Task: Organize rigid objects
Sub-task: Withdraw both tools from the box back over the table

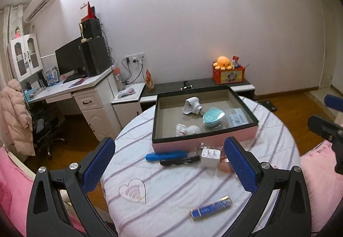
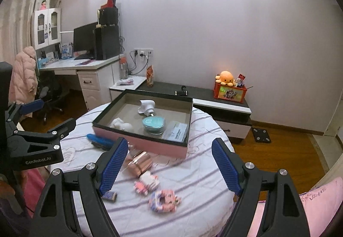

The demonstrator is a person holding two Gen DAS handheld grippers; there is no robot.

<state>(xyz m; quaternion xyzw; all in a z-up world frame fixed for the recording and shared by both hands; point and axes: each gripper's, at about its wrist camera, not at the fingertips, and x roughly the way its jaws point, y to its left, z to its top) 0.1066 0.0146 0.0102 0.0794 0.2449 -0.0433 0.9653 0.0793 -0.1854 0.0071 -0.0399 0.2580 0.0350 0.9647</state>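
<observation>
Your left gripper (image 1: 169,157) and right gripper (image 2: 169,162) hung spread apart, empty, at lower frame above the table (image 1: 278,130); the pink box (image 1: 203,142) sat at centre, the white charger (image 1: 210,157) just below it.

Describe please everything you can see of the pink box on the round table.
The pink box is a shallow rectangular tray with pink outer walls, a dark rim and a beige inside. It lies flat and open on the striped tablecloth, toward the far side of the table. Inside lie a white plug adapter, a teal round case and other small items.
</observation>
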